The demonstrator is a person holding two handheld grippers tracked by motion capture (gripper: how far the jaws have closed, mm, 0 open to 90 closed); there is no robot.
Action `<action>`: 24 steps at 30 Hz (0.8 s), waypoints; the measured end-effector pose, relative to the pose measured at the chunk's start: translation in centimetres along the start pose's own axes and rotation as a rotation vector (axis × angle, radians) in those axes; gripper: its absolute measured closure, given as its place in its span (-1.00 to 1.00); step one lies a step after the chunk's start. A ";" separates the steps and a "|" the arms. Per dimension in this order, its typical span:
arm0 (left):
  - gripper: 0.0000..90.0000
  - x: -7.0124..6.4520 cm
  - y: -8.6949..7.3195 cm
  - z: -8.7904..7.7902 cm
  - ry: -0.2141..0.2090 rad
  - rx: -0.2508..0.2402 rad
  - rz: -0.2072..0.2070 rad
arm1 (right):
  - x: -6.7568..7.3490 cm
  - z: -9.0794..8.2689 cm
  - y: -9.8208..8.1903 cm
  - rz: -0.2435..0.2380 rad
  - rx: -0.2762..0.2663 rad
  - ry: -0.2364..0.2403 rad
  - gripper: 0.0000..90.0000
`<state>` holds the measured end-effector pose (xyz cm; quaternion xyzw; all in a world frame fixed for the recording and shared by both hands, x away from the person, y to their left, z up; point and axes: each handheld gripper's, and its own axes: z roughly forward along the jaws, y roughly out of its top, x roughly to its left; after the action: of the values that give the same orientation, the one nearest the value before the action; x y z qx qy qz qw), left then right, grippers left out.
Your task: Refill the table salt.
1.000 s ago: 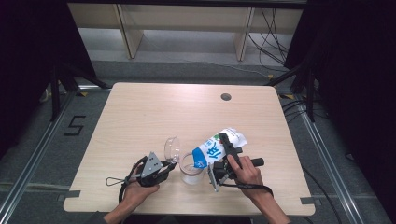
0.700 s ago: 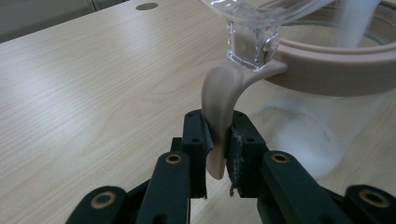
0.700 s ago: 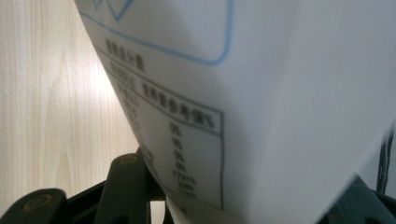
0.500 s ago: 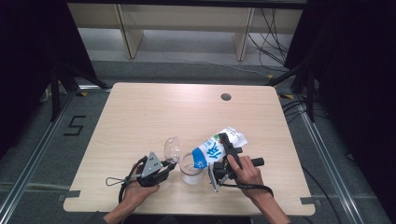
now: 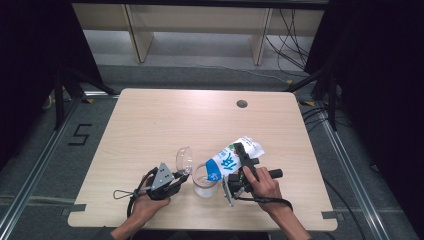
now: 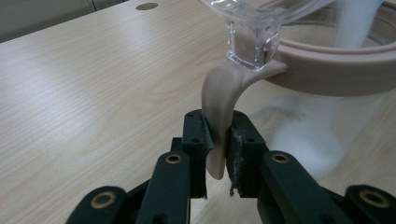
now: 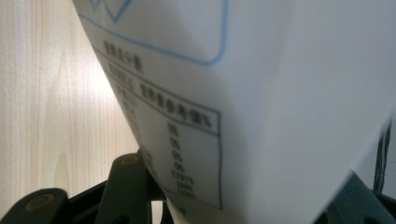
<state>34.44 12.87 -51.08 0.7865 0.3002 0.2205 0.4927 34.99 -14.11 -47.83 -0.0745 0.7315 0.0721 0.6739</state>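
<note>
The white and blue bag (image 5: 231,159) lies tilted over the near middle of the table (image 5: 150,120), its long axis running from the far right, where its crumpled white end sits highest, down toward the near left, where its blue mouth points into the clear jar (image 5: 204,181). The right gripper (image 5: 243,167) has its jaws clamped across the bag's middle; in the right gripper view the printed white side of the bag (image 7: 261,102) sits between the two black jaws and hides where the pads meet it, so the squeeze itself is probably firm but cannot be seen directly. A pale stream falls past the jar's rim in the left gripper view. The jar stands upright just left of the right hand (image 5: 264,186), with its clear lid (image 5: 184,160) swung open and tilted to the far left. The left gripper (image 5: 176,180) is closed tight on the beige tab (image 6: 218,121) that curves off the beige band (image 6: 336,70) around the jar's mouth. The left hand (image 5: 145,205) rests near the table's near edge, a cable loop (image 5: 122,193) trailing to its left. A dark round hole (image 5: 242,104) sits well apart at the far right of the tabletop.
</note>
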 end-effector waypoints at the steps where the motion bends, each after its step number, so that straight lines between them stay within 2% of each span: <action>1: 0.73 0.0 0.0 0.0 0.001 -0.001 0.000 | 0.0 0.0 0.0 0.002 -0.004 0.000 0.17; 11: 0.73 0.0 0.0 0.0 -0.002 0.001 -0.001 | -0.1 0.0 0.0 -0.001 -0.009 0.000 0.18; 14: 0.73 0.0 0.0 0.0 -0.001 -0.002 -0.003 | -0.2 -0.1 0.0 -0.012 -0.002 -0.001 0.18; 15: 0.73 0.0 0.0 0.0 -0.001 -0.002 -0.004 | -0.4 -0.1 0.0 -0.032 -0.010 -0.005 0.18; 16: 0.73 0.0 0.0 0.0 -0.001 -0.002 -0.003 | -0.2 -0.1 0.0 -0.007 -0.012 -0.008 0.18; 19: 0.73 0.0 0.0 0.0 -0.003 0.000 -0.003 | -0.4 -0.1 0.0 -0.035 -0.013 -0.006 0.19; 20: 0.73 0.0 0.0 0.0 -0.003 0.000 -0.003 | -0.4 -0.1 0.0 -0.031 -0.014 -0.006 0.19; 22: 0.73 0.0 0.0 0.0 -0.003 0.000 -0.004 | -0.1 0.0 0.0 0.009 -0.014 -0.003 0.19; 23: 0.73 0.0 0.0 0.0 -0.002 0.000 -0.004 | -0.2 0.0 0.0 -0.002 -0.034 -0.016 0.19; 24: 0.73 0.0 0.0 0.0 -0.003 0.000 -0.004 | -0.2 -0.1 0.0 -0.005 -0.023 -0.015 0.19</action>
<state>34.46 12.89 -51.08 0.7862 0.3010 0.2184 0.4935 34.96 -14.11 -47.61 -0.0835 0.7253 0.0797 0.6787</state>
